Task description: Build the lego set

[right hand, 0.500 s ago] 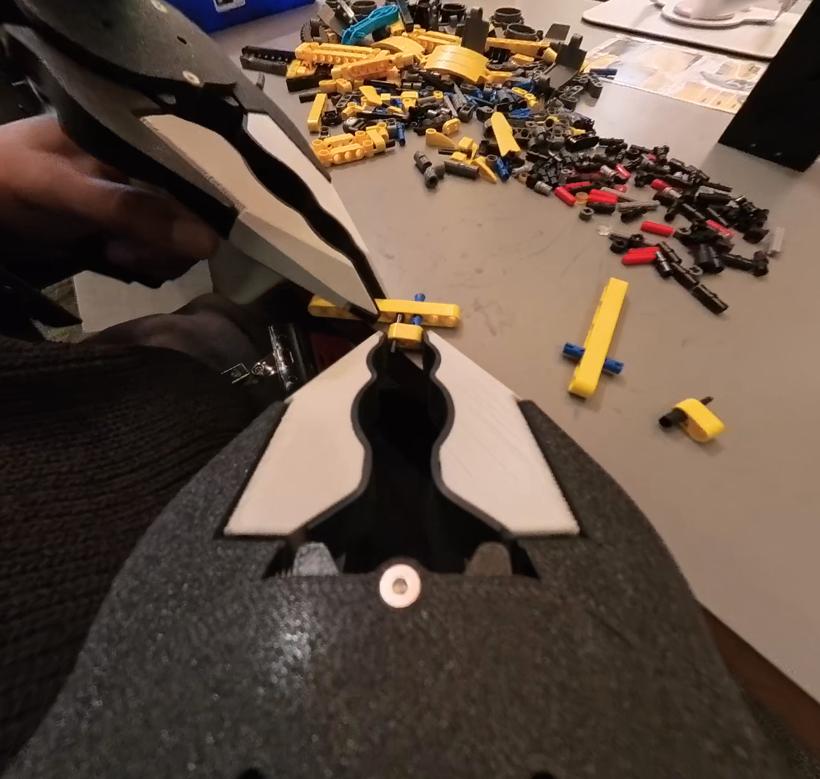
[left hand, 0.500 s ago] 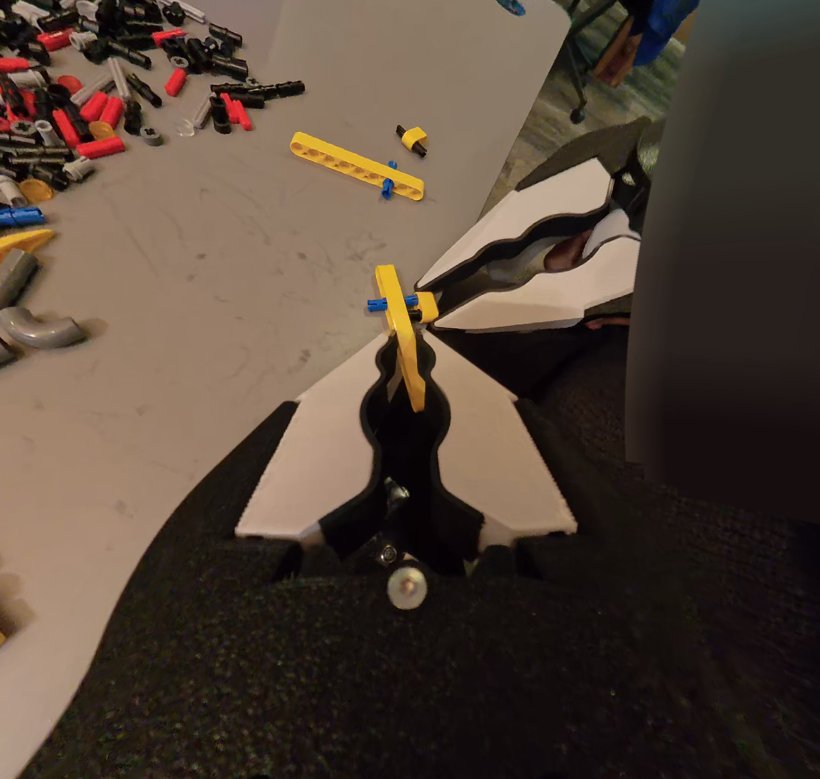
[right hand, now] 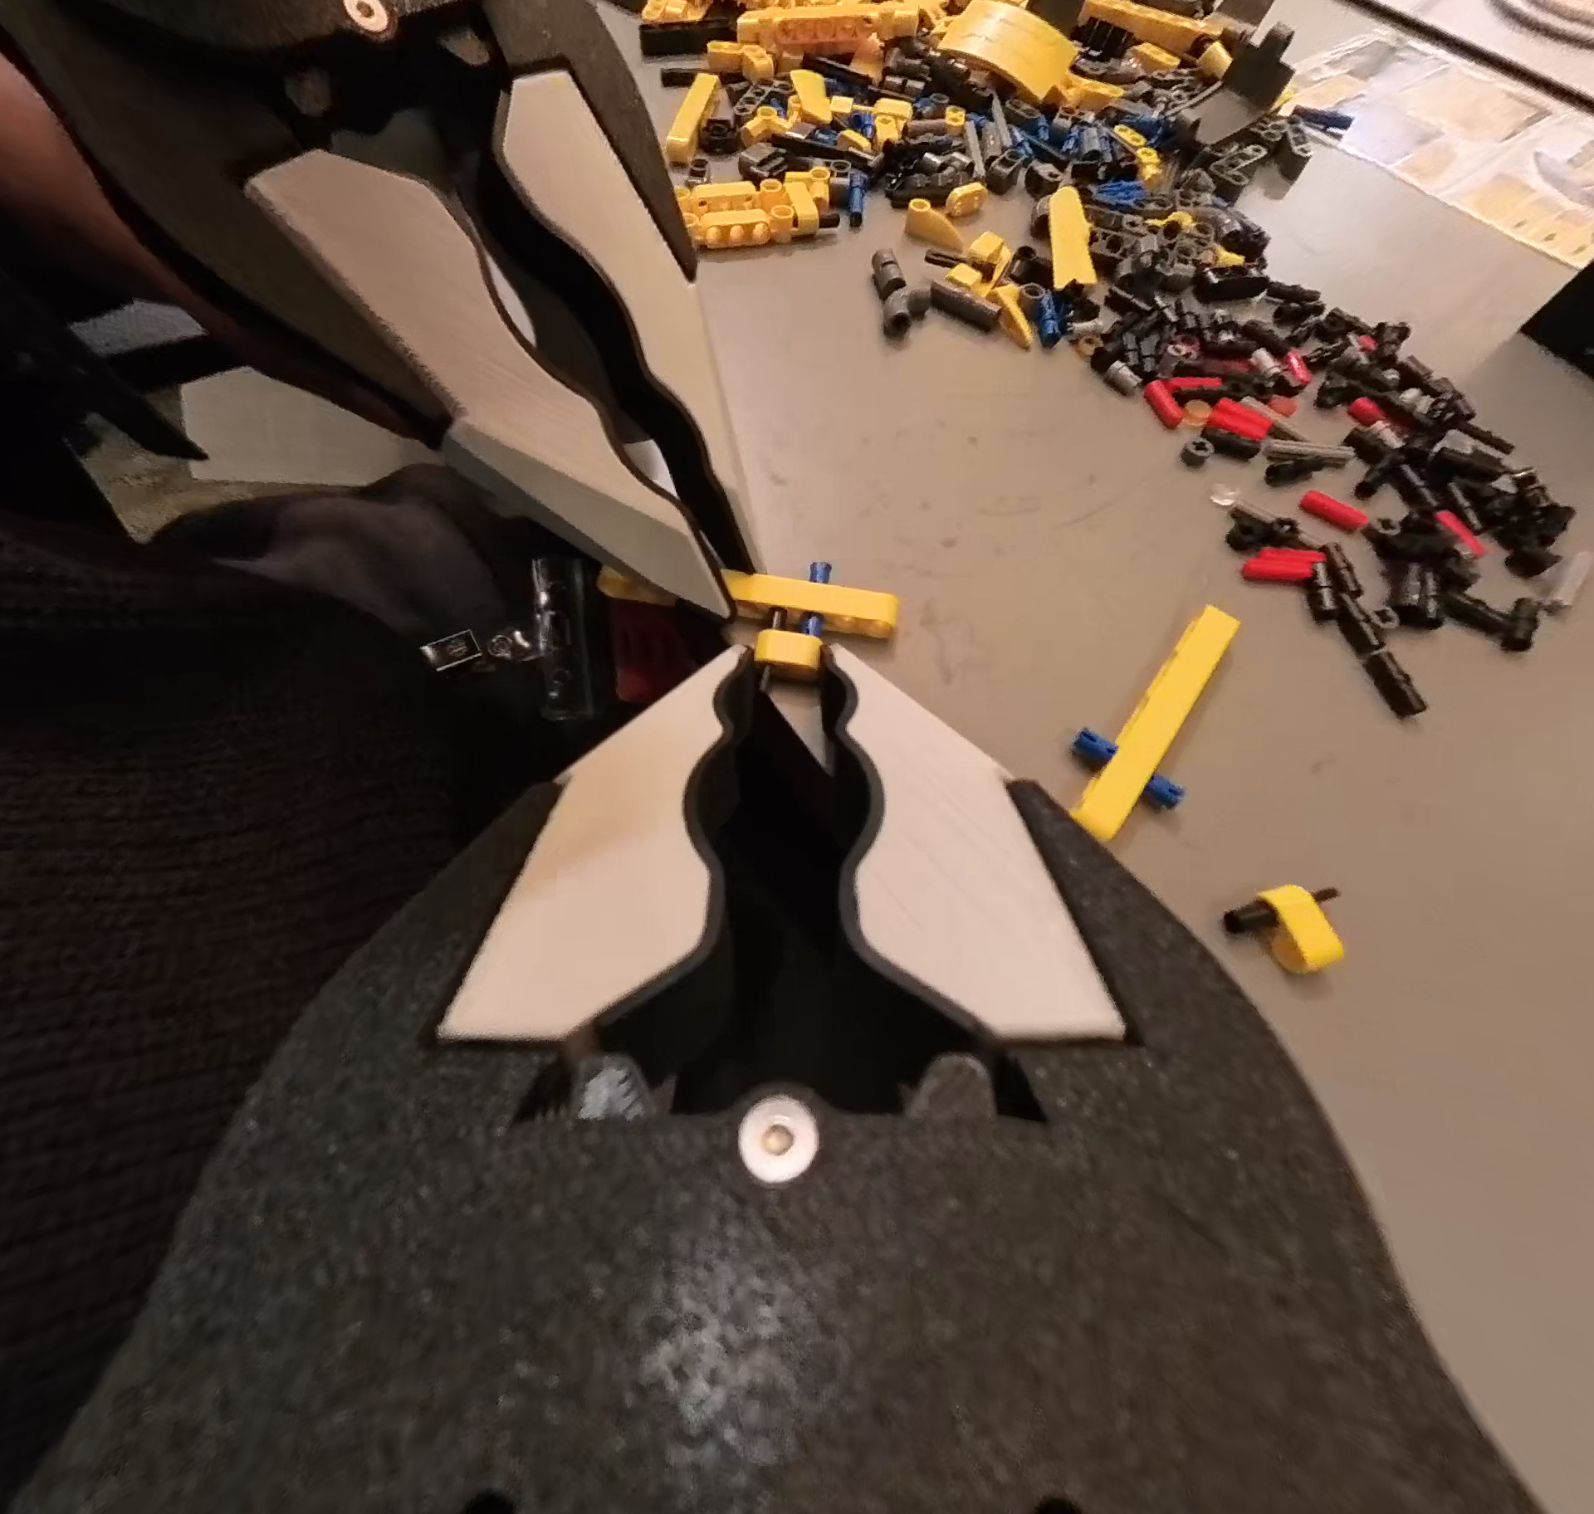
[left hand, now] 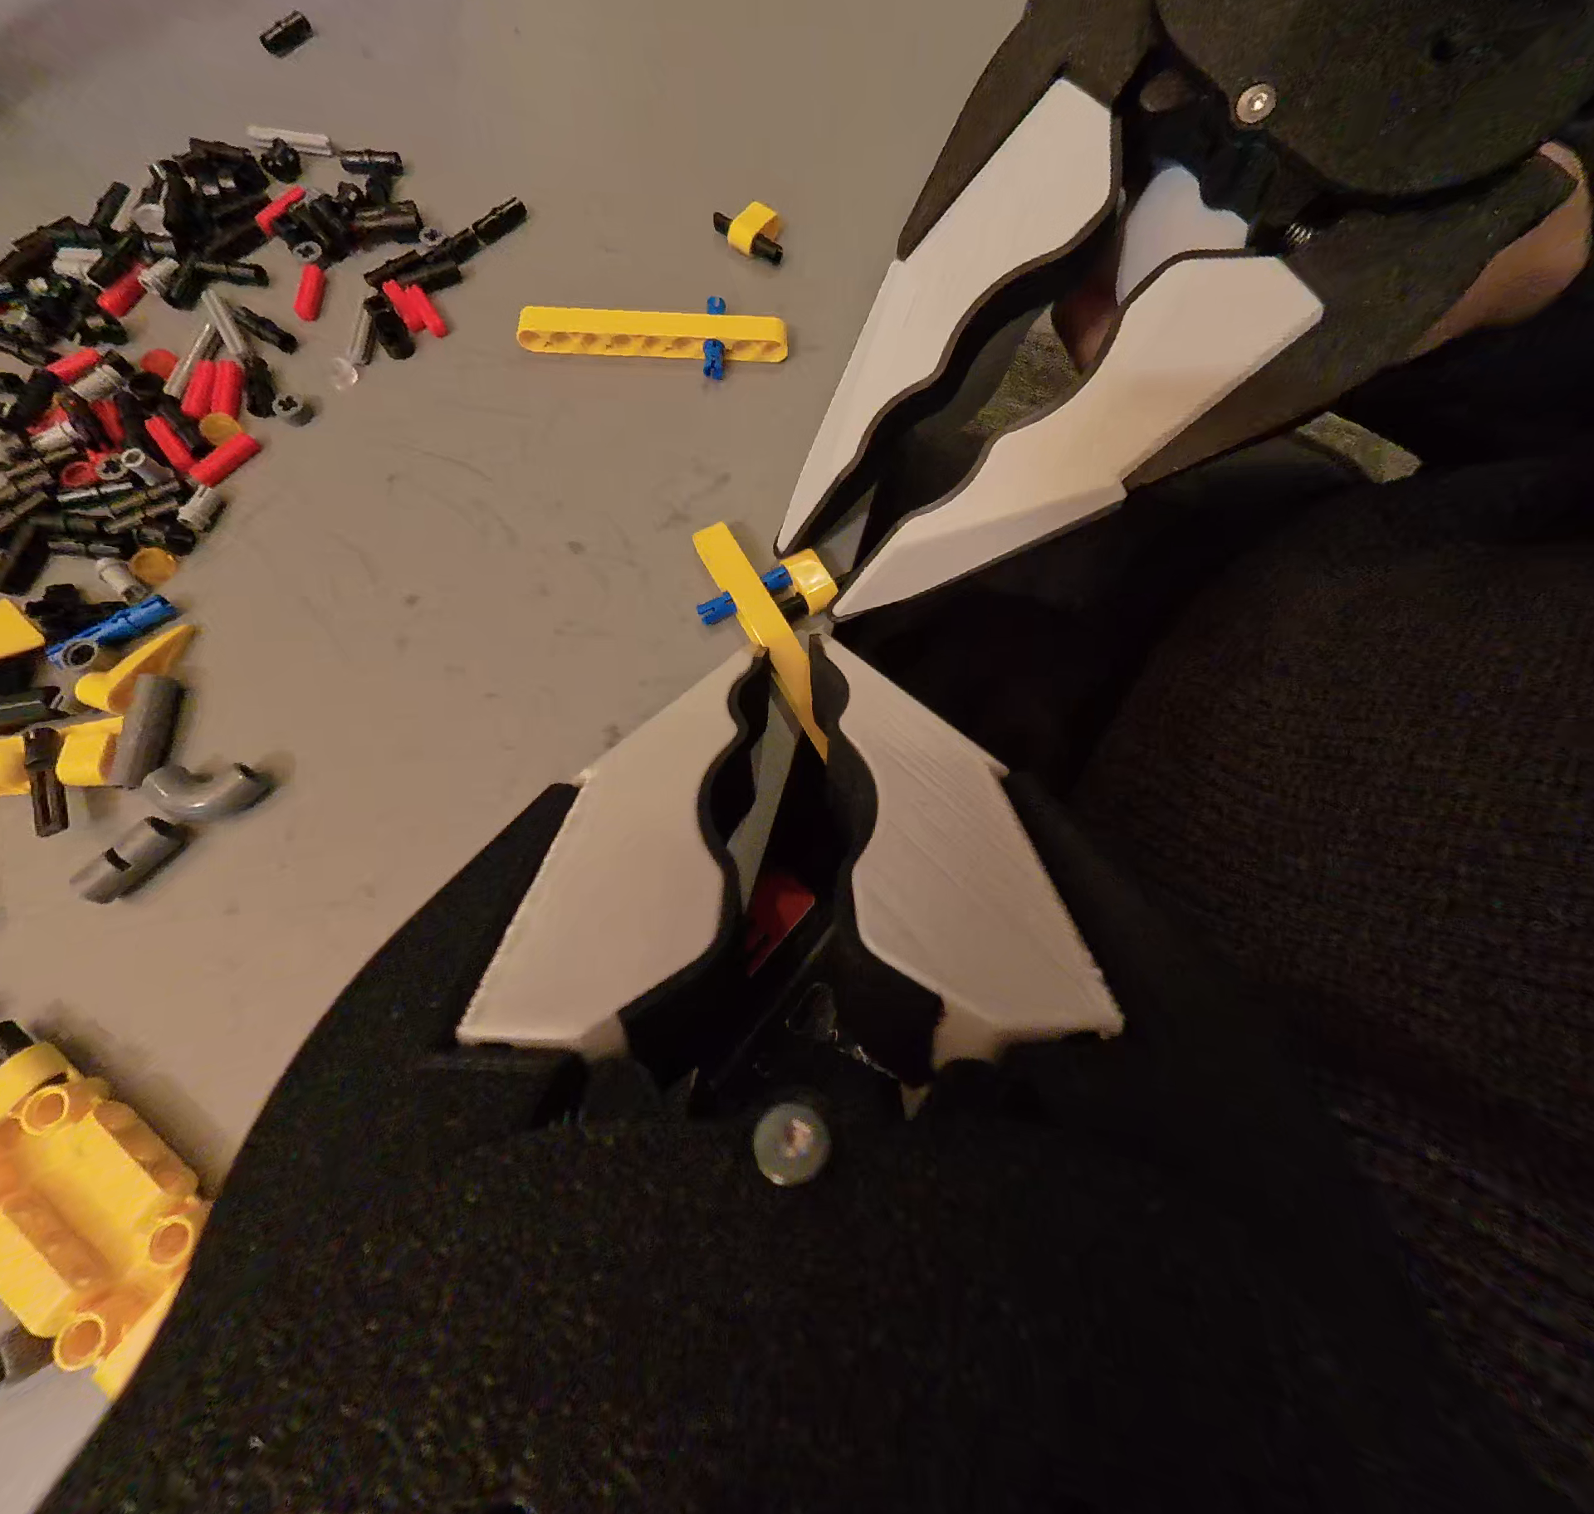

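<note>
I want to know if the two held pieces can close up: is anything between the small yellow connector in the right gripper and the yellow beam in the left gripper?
Only their own pins: a black pin and blue pin span the gap between small yellow connector and yellow beam.

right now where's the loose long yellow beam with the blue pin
The long yellow beam lies flat on the grey table, between the black-and-red parts pile and the small yellow connector.

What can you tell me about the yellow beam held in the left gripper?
The yellow beam is a thin, flat plastic strip with round holes and rounded ends. The left gripper is shut on its near end, holding it clear of the grey table. A blue pin passes through it, and beside that a black pin joins it to a small yellow connector pinched by the right gripper.
</note>
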A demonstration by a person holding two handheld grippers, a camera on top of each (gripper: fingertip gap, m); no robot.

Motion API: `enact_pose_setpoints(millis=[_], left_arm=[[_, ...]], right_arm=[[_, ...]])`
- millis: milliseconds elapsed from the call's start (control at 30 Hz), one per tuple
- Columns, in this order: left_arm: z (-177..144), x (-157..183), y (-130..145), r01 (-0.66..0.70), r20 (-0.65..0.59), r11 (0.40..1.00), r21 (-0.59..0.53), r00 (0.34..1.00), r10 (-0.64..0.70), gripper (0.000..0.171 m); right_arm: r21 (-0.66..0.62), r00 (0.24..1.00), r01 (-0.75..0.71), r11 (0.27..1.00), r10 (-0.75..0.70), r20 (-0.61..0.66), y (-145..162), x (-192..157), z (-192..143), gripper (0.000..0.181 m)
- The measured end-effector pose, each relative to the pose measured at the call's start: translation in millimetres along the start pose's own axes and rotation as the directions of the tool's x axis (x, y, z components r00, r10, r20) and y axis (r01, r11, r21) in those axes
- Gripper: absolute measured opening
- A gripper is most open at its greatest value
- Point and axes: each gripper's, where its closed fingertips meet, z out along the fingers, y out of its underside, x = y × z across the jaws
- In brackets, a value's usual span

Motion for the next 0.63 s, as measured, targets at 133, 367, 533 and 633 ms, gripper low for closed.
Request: enact_pose_setpoints(millis=[133, 367, 533, 633], left_arm=[[-0.3, 0.7, -0.1, -0.022, -0.019, 1.000, -0.002, 1.000, 0.022, 0.009], [-0.5, 0.5, 0.1, -0.076, -0.047, 0.997, -0.026, 0.996, 0.075, 0.009], [-0.9, 0.2, -0.6, -0.073, -0.053, 0.997, -0.013, 0.996, 0.073, 0.008], [-0.5, -0.6, -1.8, -0.068, -0.060, 0.998, 0.000, 0.996, 0.067, 0.006]], right_arm=[[-0.016, 0.999, 0.043, 0.999, -0.042, 0.029, -0.3, 0.7, -0.3, 0.014], [-0.079, 0.986, 0.137, 0.987, -0.128, 0.105, -3.7, 2.5, 0.8, 0.013], [-0.118, 0.981, 0.136, 0.984, -0.117, 0.155, -7.2, 5.0, 2.1, 0.013], [-0.139, 0.985, 0.035, 0.990, -0.010, 0.175, -8.6, 7.6, 3.4, 0.013]])
